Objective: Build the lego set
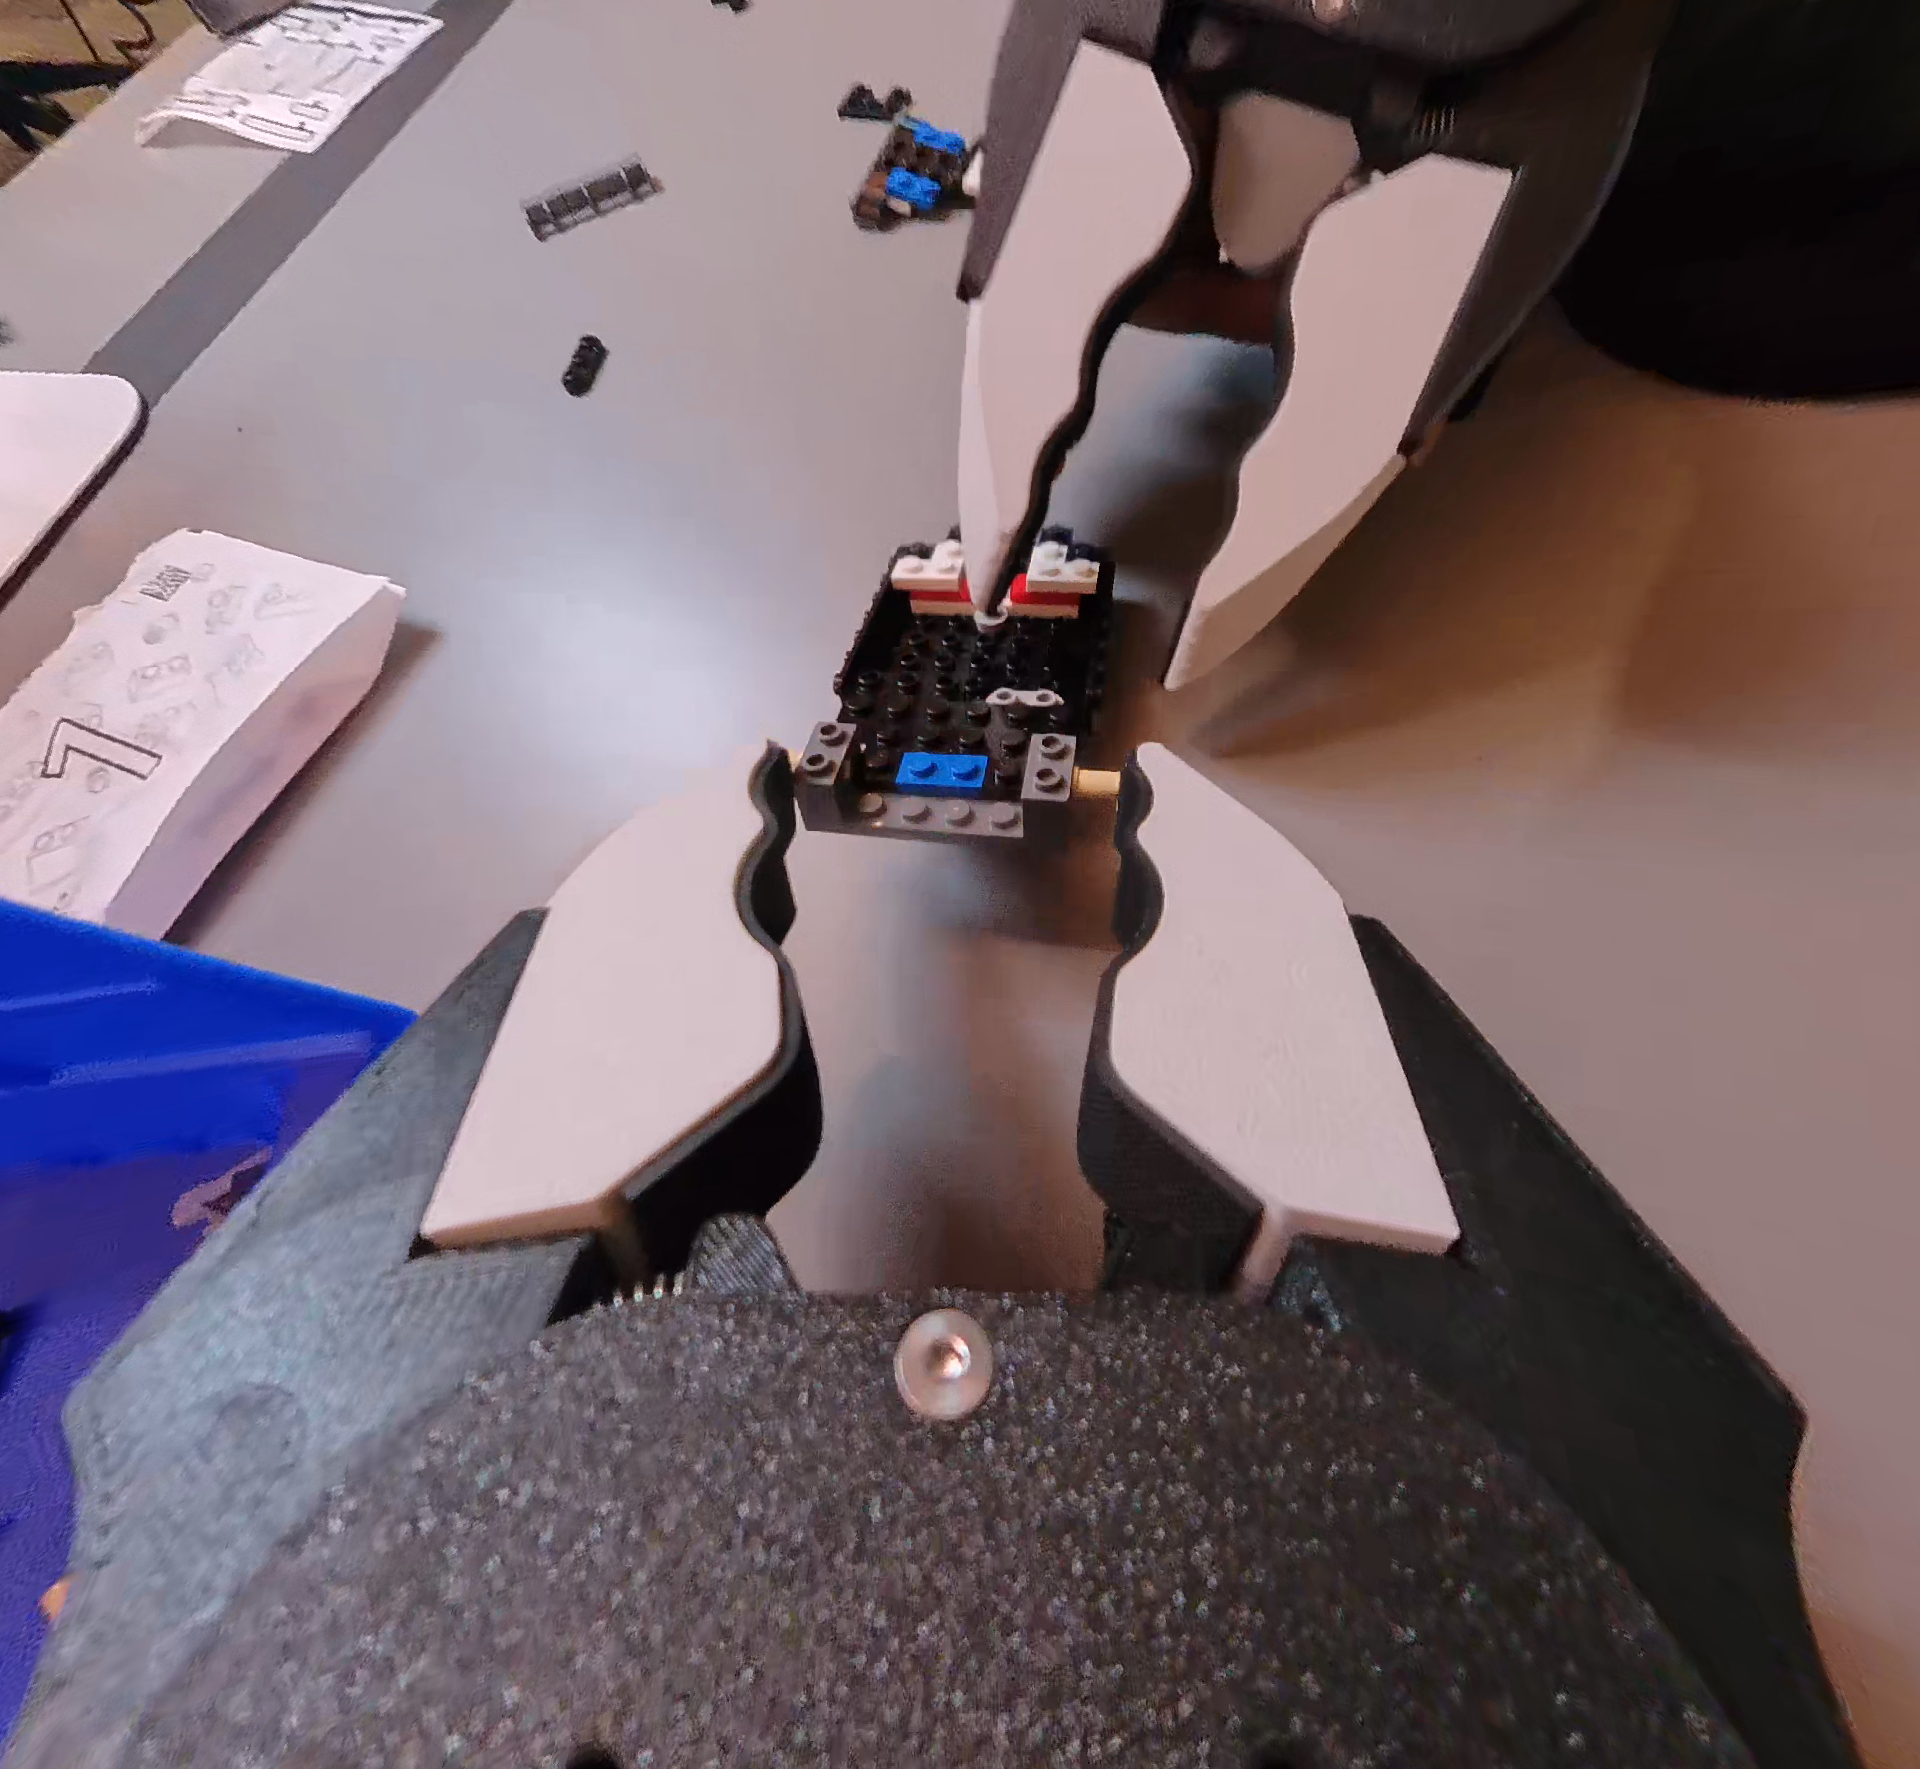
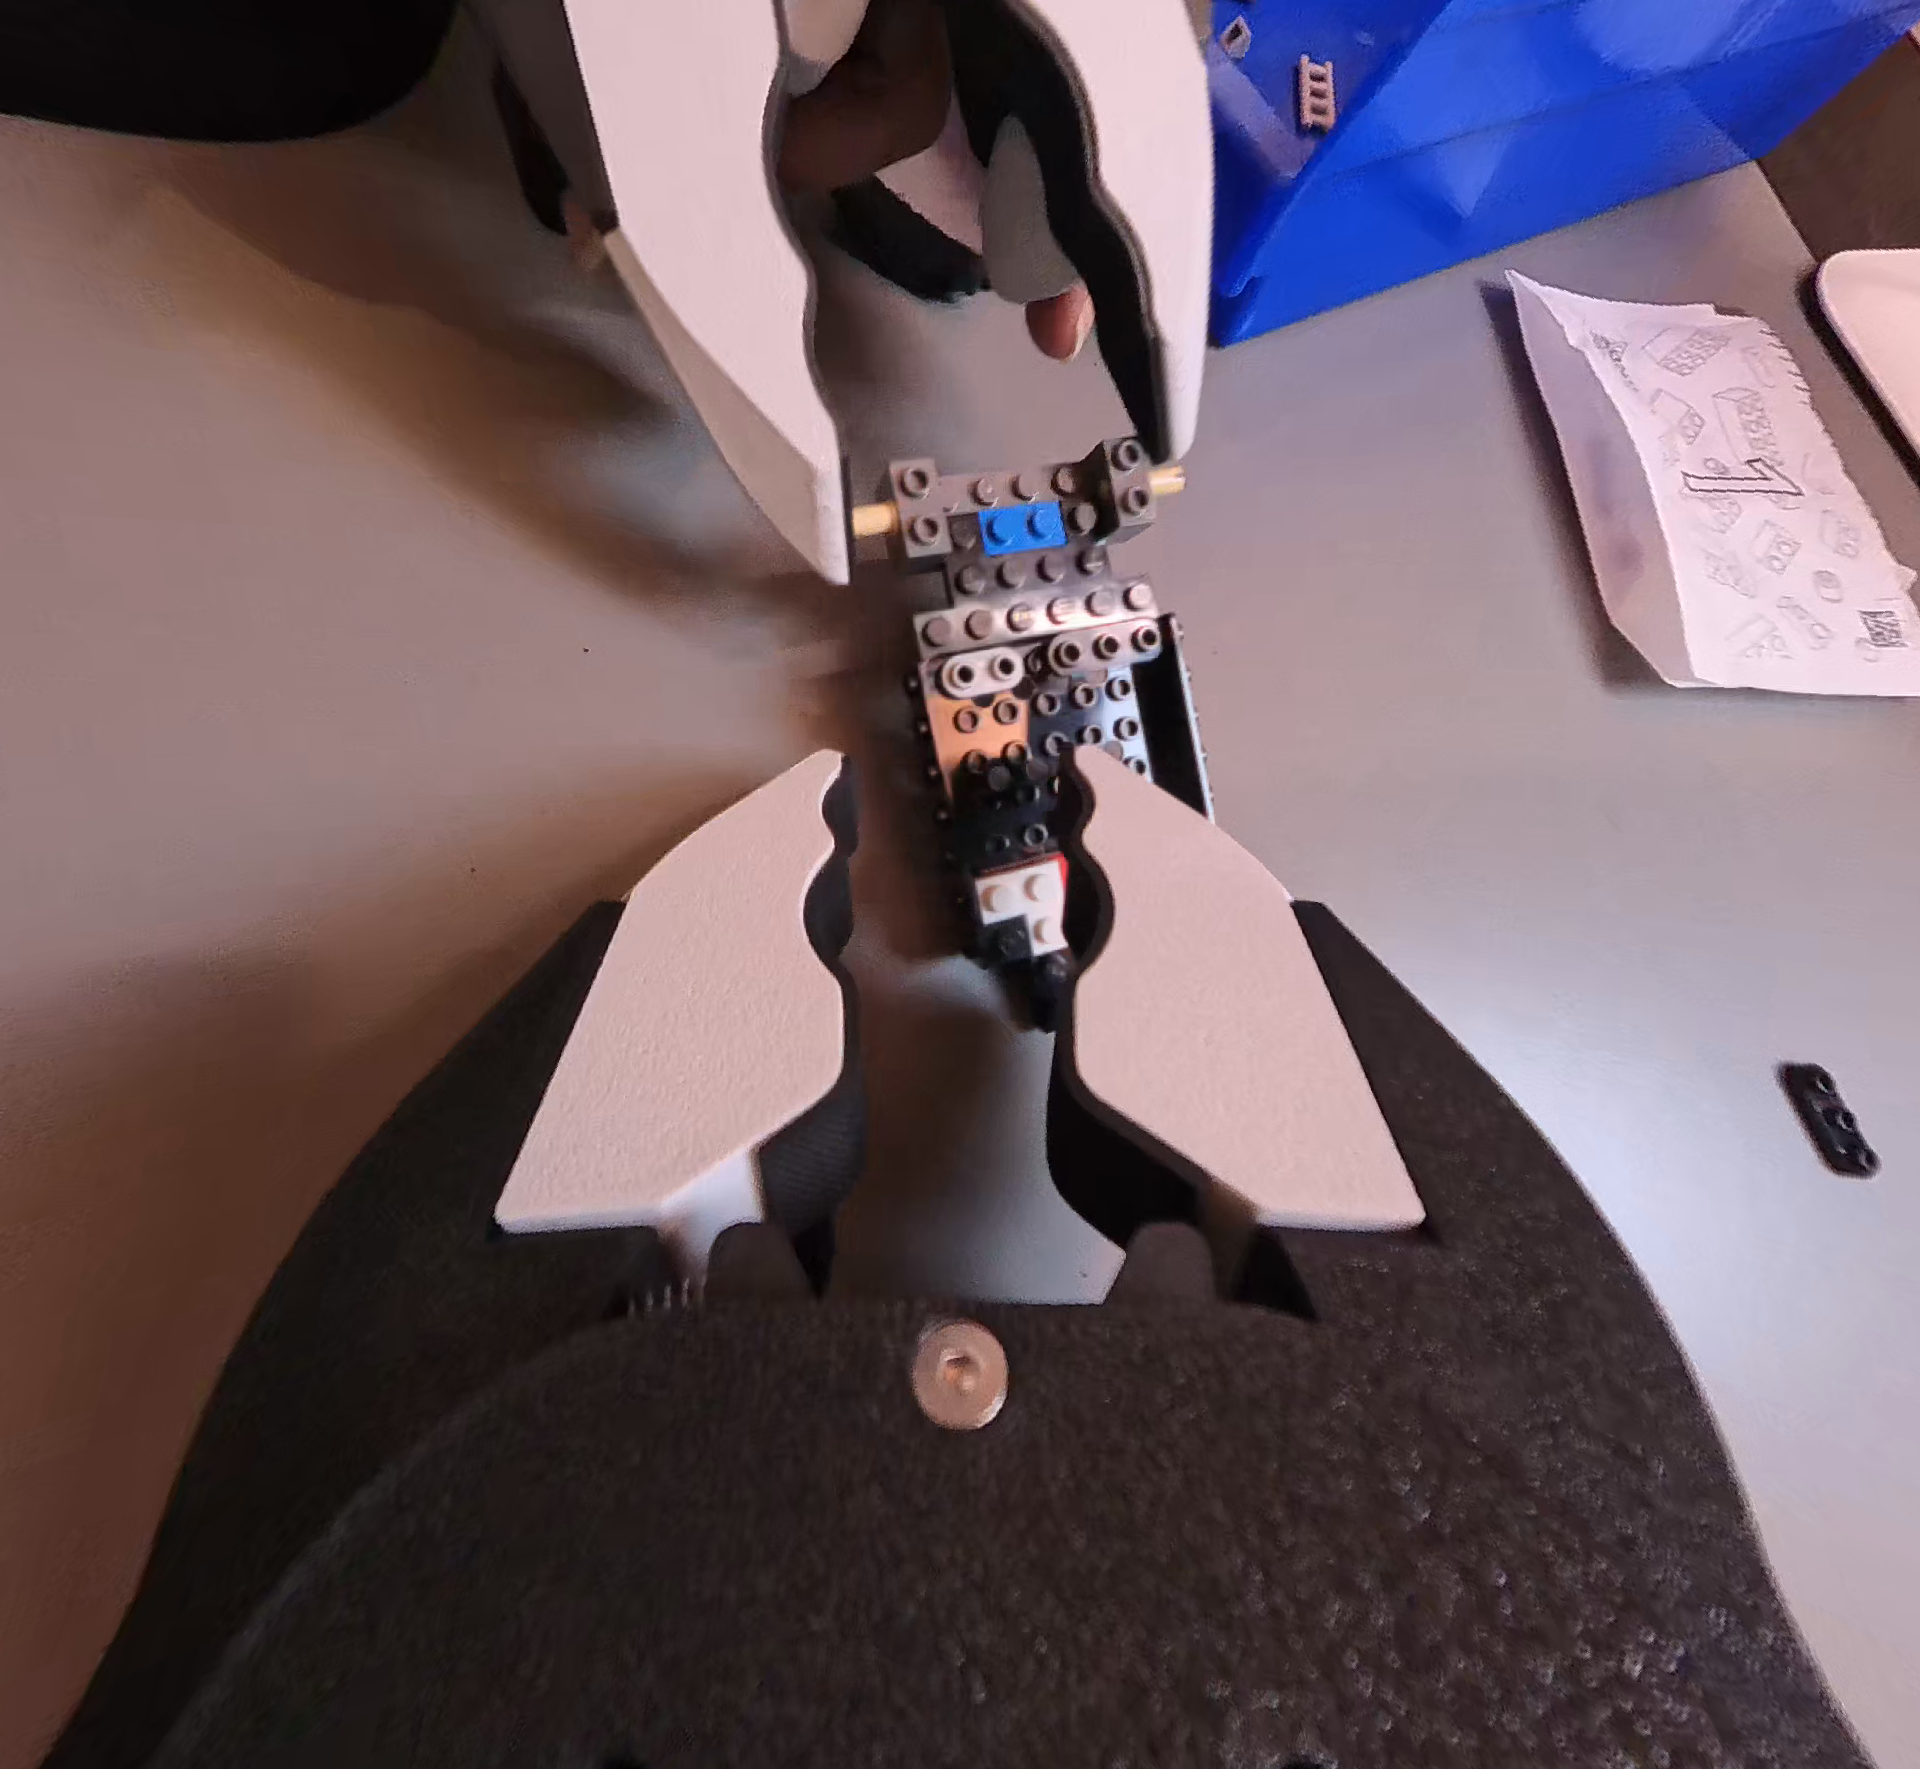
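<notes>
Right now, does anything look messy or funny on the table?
A bit messy: small black brick pieces and a half-built black-and-blue brick clump lie scattered on the grey table, apart from the black brick car base. Nothing looks broken.

The table (image 1: 1558,888) has a smooth, matt grey top with a soft sheen where light falls. On it the brick model (image 1: 961,711) is hard glossy plastic, its studs catching glints. The left gripper (image 1: 951,774) has smooth, matt pale finger plates on a rough, grainy black body with a shiny metal screw (image 1: 943,1361); the right gripper (image 2: 956,763) looks the same. The bin (image 2: 1558,57) is glossy blue plastic. The printed bag (image 1: 177,711) is crinkled white paper.
</notes>
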`<state>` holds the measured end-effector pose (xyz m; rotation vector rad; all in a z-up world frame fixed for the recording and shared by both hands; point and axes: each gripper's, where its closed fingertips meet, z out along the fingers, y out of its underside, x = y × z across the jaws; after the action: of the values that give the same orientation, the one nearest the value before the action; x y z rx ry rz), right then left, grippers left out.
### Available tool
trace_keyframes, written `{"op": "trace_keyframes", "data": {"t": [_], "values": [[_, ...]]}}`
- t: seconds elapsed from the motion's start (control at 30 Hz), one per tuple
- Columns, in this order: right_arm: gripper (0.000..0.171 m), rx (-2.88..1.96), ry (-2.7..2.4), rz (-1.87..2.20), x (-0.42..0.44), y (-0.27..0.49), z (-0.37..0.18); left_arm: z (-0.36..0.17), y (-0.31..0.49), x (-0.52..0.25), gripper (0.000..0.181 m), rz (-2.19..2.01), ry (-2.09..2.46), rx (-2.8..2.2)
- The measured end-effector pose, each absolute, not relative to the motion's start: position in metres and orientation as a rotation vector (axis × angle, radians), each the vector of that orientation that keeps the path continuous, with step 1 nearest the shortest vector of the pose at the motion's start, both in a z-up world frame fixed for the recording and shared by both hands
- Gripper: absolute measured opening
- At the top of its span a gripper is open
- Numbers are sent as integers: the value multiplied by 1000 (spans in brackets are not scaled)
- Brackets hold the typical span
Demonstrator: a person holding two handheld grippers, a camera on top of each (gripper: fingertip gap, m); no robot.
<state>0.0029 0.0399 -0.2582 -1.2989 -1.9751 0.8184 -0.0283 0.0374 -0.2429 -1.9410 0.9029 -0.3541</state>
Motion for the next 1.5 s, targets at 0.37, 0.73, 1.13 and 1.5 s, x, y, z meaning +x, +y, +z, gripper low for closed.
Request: {"op": "trace_keyframes", "data": {"t": [0.37, 0.73, 1.13, 1.5], "values": [[9, -1342, -2023, 864, 14, 43, -259, -232, 35, -28, 59, -382, 895, -1900], [40, -1334, -1619, 1002, -30, 85, -185, -185, 44, -39, 0, -307, 728, -1675], [0, -1223, -1130, 842, -121, 175, -84, -171, 55, -68, 0, -156, 597, -1626], [91, -1244, -1018, 269, -242, 290, -74, -187, 56, -62, 0, 73, 780, -1615]]}}
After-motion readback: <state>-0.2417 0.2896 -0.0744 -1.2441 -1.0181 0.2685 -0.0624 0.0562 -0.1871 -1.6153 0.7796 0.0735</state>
